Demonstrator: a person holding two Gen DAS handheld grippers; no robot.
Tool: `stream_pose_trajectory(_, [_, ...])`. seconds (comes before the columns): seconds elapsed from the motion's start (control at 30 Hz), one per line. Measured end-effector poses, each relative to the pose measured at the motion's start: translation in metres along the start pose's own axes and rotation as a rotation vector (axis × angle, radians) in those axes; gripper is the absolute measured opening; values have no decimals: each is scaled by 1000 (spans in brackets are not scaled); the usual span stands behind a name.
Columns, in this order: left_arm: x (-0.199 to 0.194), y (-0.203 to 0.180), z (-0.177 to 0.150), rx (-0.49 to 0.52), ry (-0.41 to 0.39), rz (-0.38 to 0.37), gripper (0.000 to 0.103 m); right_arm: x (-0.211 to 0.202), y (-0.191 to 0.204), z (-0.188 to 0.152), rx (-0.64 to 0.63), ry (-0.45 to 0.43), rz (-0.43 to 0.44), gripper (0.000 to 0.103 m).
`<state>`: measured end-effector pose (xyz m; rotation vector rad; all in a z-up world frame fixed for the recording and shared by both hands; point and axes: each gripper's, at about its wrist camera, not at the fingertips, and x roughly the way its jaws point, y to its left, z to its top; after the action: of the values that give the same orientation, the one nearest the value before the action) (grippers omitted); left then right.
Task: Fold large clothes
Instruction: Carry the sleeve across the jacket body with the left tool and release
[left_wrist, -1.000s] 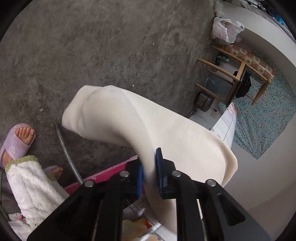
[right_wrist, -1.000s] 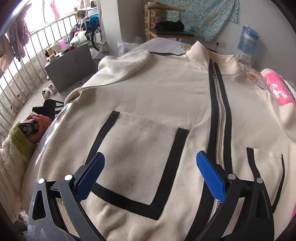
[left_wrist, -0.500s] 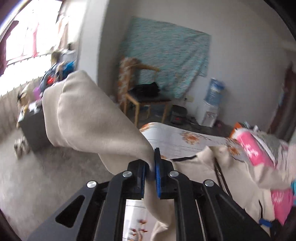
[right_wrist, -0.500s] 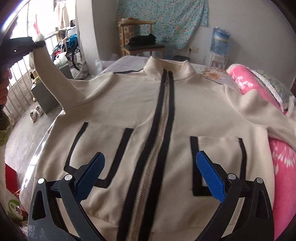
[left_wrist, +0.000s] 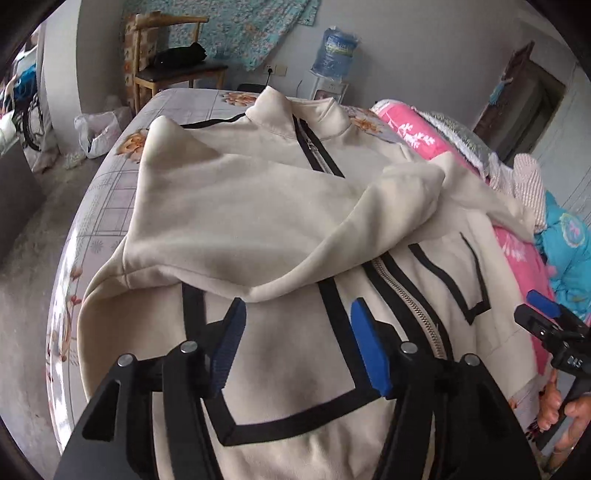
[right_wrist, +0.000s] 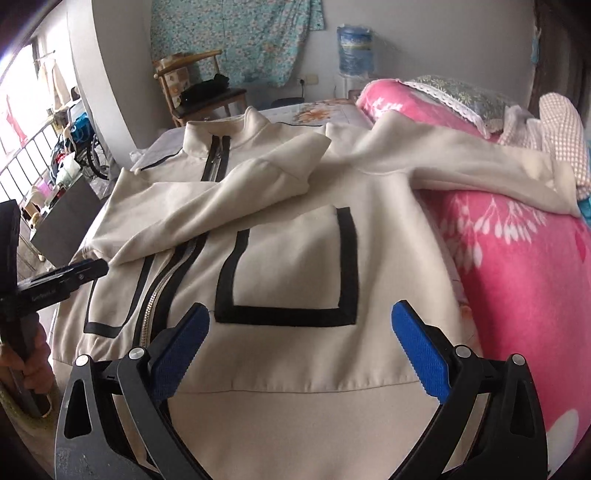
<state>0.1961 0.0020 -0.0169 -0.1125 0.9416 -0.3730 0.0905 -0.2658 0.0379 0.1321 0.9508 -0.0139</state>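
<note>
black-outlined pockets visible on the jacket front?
2. One pocket lies ahead of the right gripper; the other pocket lies across the zipper, its top covered by the folded sleeve.

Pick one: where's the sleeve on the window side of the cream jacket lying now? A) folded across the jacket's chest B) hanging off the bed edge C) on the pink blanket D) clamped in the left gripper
A: the sleeve lies across the front of the jacket, its cuff past the zipper; the left gripper holds nothing, jaws opening.
</note>
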Motion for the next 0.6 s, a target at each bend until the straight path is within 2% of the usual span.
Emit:
stream_pose_trajectory(0.07, [-13,11,-6,-23,-33,33,62,-1,-11,13,42,-5,61,94])
stream_pose_trajectory(0.17, [-15,32,-13,-48,-7,154,62,5,-21,42,109,-1,187,90])
stream_pose_trajectory(0.27, [-8,47,-19,-61,36,257,62,28,-18,80,135,31,238,84])
stream_pose_trajectory(0.33, [-10,59,-25,-69,42,293,62,51,-14,108,139,59,249,80])
stream_pose_trajectory(0.37, [-8,62,-29,-75,41,303,61,64,-14,123,149,69,247,79])
stream_pose_trajectory(0.43, [-11,67,-35,-74,22,319,58,94,-11,154,140,94,192,76])
stream_pose_trajectory(0.5, [-14,70,-39,-72,11,333,56,127,-5,181,113,123,102,74])
stream_pose_trajectory(0.6, [-15,74,-42,-84,-1,348,54,176,2,201,24,242,35,73])
